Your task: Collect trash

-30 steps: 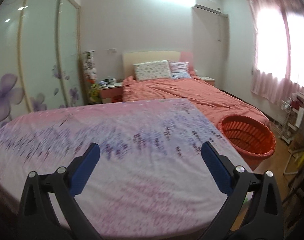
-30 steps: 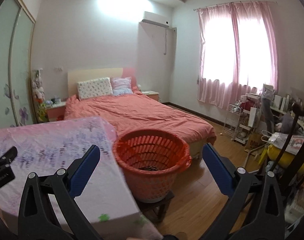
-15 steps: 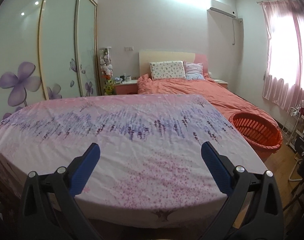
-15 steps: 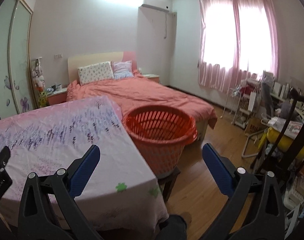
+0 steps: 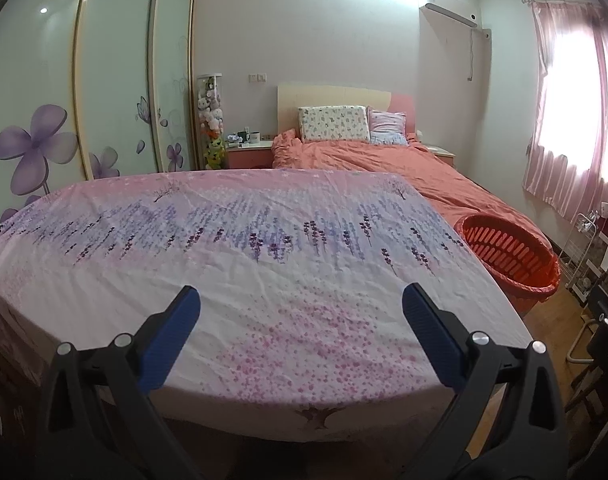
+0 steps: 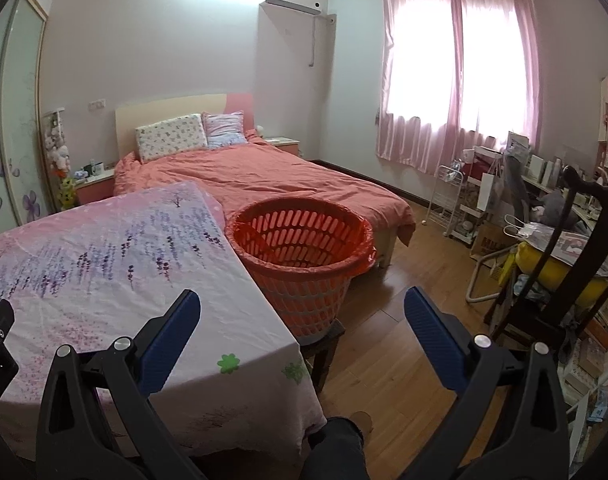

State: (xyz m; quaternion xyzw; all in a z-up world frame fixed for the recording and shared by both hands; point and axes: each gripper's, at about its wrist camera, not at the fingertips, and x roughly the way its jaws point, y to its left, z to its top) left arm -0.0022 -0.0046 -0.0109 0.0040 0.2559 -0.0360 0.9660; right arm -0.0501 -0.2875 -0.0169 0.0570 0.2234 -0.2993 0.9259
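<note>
Left wrist view: over 1 s the view has pulled back and swung left. The bench (image 5: 264,280) cloth now shows its near edge, and more of the wardrobe (image 5: 104,80) is in frame. The orange basket (image 5: 511,256) sits further right and smaller.

Right wrist view: basket (image 6: 304,256) has shifted up and away; the bench's near corner and a dark trouser leg (image 6: 335,448) are newly visible.

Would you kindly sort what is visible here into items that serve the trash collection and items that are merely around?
Job:
orange basket
left gripper, open
right gripper, open

Just around:
floral tablecloth
bed
pillows
white trolley
</note>
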